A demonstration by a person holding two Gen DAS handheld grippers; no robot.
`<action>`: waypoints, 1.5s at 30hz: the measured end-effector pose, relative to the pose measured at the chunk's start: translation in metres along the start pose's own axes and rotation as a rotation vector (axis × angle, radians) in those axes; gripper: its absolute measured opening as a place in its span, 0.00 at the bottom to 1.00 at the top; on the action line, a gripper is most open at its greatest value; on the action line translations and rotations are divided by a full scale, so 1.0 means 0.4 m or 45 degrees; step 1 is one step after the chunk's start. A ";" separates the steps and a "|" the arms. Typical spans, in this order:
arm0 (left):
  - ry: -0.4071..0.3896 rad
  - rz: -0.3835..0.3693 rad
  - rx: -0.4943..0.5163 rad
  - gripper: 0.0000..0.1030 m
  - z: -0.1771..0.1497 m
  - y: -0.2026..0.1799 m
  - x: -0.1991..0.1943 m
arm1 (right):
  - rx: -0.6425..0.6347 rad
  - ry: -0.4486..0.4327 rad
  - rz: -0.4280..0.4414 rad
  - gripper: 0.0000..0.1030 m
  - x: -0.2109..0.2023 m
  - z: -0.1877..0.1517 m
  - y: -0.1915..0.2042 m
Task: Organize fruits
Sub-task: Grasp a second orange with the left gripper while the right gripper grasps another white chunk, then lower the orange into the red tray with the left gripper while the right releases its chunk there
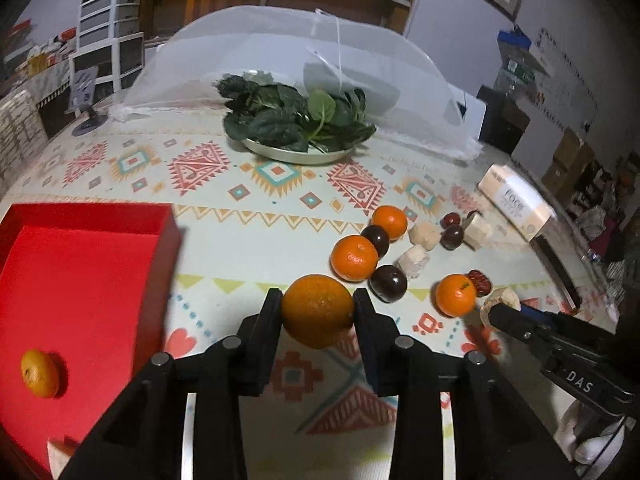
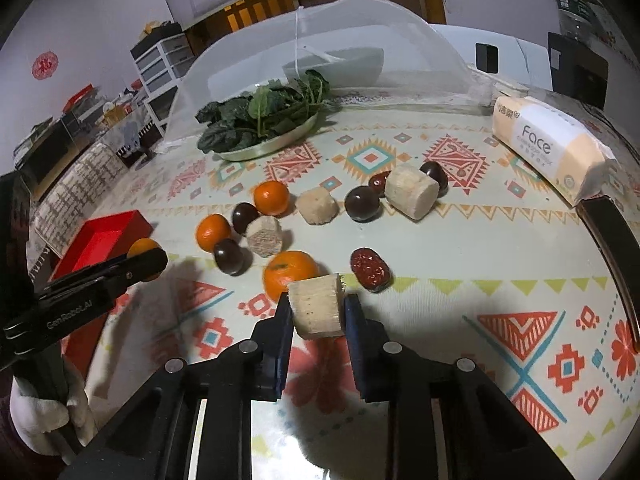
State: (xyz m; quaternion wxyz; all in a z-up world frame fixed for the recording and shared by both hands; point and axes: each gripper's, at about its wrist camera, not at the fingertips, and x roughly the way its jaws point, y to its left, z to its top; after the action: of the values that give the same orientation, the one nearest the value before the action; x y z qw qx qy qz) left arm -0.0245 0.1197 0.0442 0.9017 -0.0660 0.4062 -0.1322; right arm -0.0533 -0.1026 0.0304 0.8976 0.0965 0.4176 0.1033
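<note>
Your left gripper [image 1: 318, 308] is black and pinches an orange mandarin [image 1: 318, 310]; your right gripper [image 2: 318, 312], black with blue pads [image 2: 354, 320], pinches a pale beige chunk [image 2: 318, 310]. The tray [image 1: 80, 272] is bright red. The tablecloth [image 1: 248, 216] is cream with red, orange and teal diamonds and zigzags. You have dark green leaves [image 1: 296, 118] on a silvery plate [image 1: 296, 155], and glossy dark brown fruits [image 1: 388, 283].

Fruit cluster [image 2: 280, 220] crowds centre; near tablecloth [image 2: 460, 340] open.
</note>
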 end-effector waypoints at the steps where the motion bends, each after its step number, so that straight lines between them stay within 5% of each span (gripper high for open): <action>1: -0.008 -0.005 -0.016 0.34 -0.003 0.009 -0.014 | -0.005 -0.007 0.004 0.26 -0.011 -0.001 0.009; 8: -0.111 0.011 -0.174 0.34 -0.023 0.132 -0.151 | -0.054 -0.033 0.068 0.26 -0.056 -0.006 0.094; 18: -0.248 0.271 -0.445 0.34 -0.077 0.449 -0.327 | -0.221 0.008 0.262 0.26 -0.042 -0.015 0.355; 23: -0.228 0.302 -0.521 0.34 -0.108 0.536 -0.336 | -0.300 0.048 0.349 0.26 -0.007 -0.020 0.485; 34: -0.203 0.249 -0.583 0.41 -0.132 0.603 -0.316 | -0.442 0.146 0.374 0.26 0.104 -0.051 0.666; 42: -0.233 0.222 -0.629 0.57 -0.138 0.619 -0.340 | -0.430 0.134 0.328 0.27 0.129 -0.045 0.675; 45: -0.231 0.214 -0.631 0.59 -0.138 0.617 -0.341 | -0.400 0.098 0.298 0.34 0.122 -0.027 0.658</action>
State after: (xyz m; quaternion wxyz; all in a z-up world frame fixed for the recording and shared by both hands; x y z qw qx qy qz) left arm -0.1071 0.3948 0.0492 0.8986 -0.2624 0.3477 0.0529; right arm -0.0585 0.1638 0.0562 0.8669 -0.0011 0.4161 0.2743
